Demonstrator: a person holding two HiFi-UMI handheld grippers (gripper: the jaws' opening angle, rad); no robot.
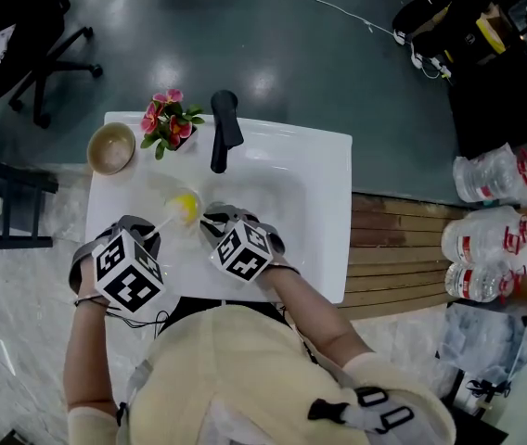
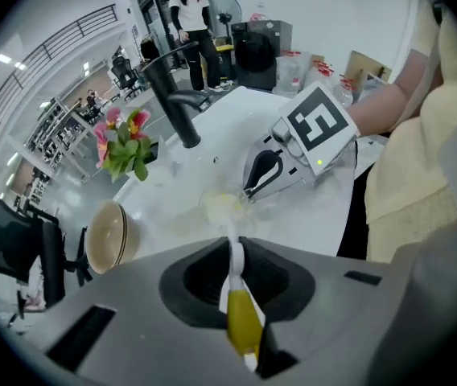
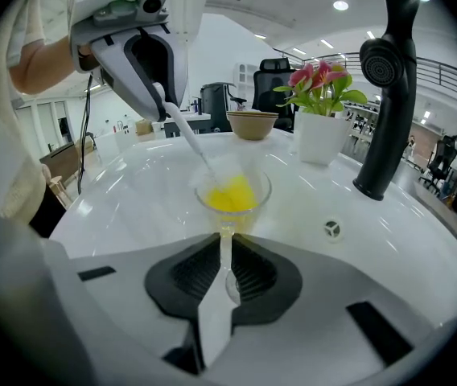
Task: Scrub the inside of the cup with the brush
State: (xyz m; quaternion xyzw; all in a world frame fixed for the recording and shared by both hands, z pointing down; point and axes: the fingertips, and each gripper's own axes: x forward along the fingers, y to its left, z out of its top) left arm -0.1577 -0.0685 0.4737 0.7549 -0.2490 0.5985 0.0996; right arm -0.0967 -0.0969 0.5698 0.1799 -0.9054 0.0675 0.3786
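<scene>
A clear stemmed glass cup [image 3: 232, 191] is held over the white sink [image 1: 310, 184]. My right gripper [image 3: 227, 256] is shut on its stem. A brush with a yellow head [image 3: 230, 193] reaches down into the cup's bowl, and its white handle [image 3: 184, 135] slants up to the left. My left gripper [image 2: 235, 272] is shut on the handle's yellow and white end [image 2: 244, 320]. In the head view the cup [image 1: 186, 208] sits between the left gripper [image 1: 157, 233] and the right gripper [image 1: 210, 222], with the yellow head inside it.
A black faucet [image 1: 224, 128] stands at the sink's back. Beside it are a potted pink flower [image 1: 171, 123] and a tan bowl [image 1: 111, 147]. Water bottles [image 1: 486, 239] lie to the right, and an office chair [image 1: 41, 54] stands far left. A person [image 2: 190, 22] stands in the background.
</scene>
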